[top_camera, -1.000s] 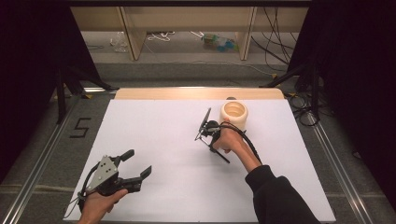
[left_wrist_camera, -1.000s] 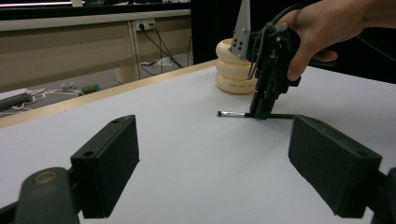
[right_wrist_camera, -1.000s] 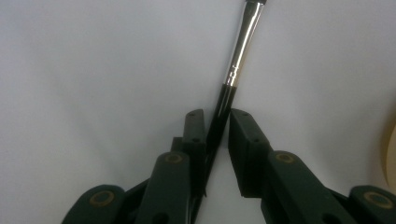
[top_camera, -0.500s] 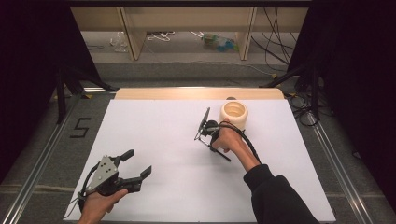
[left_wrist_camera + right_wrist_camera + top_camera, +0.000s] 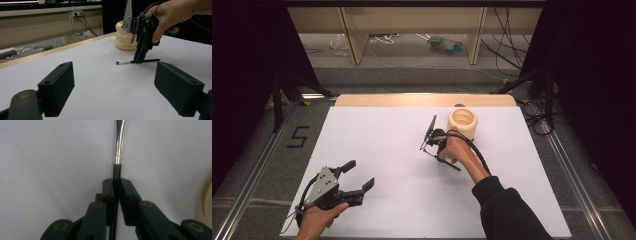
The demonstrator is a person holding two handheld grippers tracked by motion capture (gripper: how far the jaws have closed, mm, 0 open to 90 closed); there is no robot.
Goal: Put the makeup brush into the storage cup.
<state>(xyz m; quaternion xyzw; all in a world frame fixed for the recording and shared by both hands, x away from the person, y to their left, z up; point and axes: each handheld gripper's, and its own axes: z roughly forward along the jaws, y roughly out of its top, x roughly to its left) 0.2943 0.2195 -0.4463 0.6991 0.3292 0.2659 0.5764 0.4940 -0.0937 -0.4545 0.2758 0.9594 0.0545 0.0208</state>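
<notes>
A thin black brush (image 5: 117, 160) with a silver ferrule is clamped between the jaws of the right gripper (image 5: 116, 187), which have just been closing, and lies on the white tabletop (image 5: 387, 150) near its far edge, just beside a cream ringed holder (image 5: 463, 122). The left gripper (image 5: 357, 177) is held agape near the near left corner, grasping nothing. A "5" (image 5: 298, 136) is marked on the floor off the left edge.

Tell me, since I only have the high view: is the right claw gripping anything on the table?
Observer: Yes. In the right gripper view the right claw, its jaws just closed, pinches a thin brush by its black handle.
Operator: Is the brush lifted?
Observer: No. The left gripper view shows it lying flat on the table.
Operator: And the cream pot beside it?
Observer: From the side, the pot is three stacked rings, apart from the brush.
</notes>
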